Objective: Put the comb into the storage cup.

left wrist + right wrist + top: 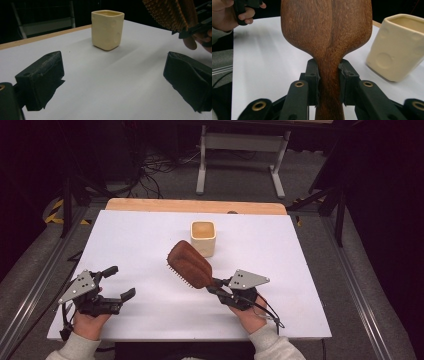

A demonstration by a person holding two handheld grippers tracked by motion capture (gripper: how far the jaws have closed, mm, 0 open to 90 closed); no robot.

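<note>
A brown wooden hairbrush (189,265) hangs tilted above the white table (140,245), head toward the far left, bristles facing down-left. My right gripper (216,287) is shut on its handle; in the right gripper view both pads (314,77) press the narrow neck of the hairbrush (327,37). A cream square cup (203,238) stands upright just behind the brush head, also seen as the cup (107,28) and the cup (399,47). My left gripper (122,281) rests near the table's front left, open, nothing between its fingers (41,75). The brush bristles (170,12) show at upper right there.
A wooden strip (195,206) runs along the table's far edge. Behind it on the floor stand a white frame (240,155) and dark stands with cables. Metal rails flank the table on both sides.
</note>
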